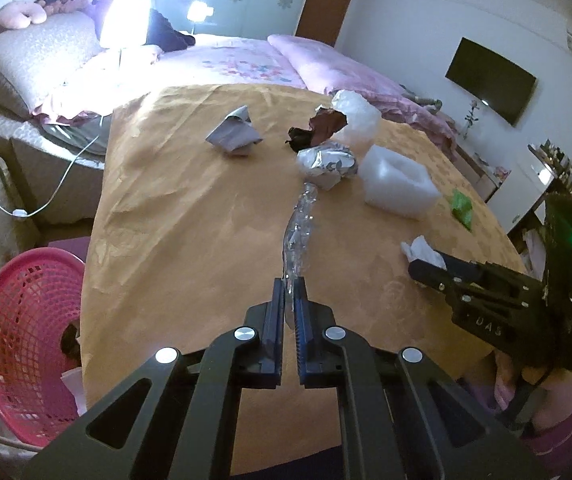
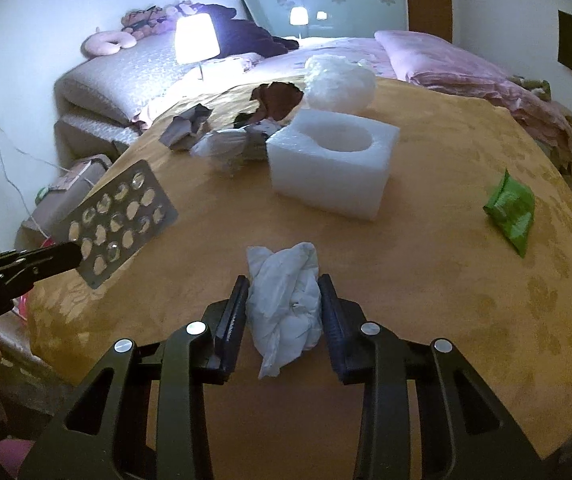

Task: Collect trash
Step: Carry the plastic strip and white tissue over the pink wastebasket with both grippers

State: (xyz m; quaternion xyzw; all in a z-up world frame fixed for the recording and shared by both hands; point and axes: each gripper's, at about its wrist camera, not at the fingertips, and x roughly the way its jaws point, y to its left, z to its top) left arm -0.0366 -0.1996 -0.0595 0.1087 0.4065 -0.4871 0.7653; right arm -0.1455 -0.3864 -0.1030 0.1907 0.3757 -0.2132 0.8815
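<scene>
While the left claw (image 1: pixel 289 284) pinches an empty blister pack (image 2: pixel 120 222), the right claw (image 2: pixel 284 284) clamps a crumpled tissue (image 2: pixel 286 300), both tilted downward.

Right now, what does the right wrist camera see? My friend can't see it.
The right gripper squeezes a crumpled white tissue between its jaws over a round orange table. At left, the left gripper holds an empty pill pack; a white foam block sits behind.

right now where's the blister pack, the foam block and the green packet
blister pack (image 2: pixel 120 220), right wrist view, middle of the sheet
foam block (image 2: pixel 325 176), right wrist view, front wall
green packet (image 2: pixel 511 210), right wrist view, centre
</scene>
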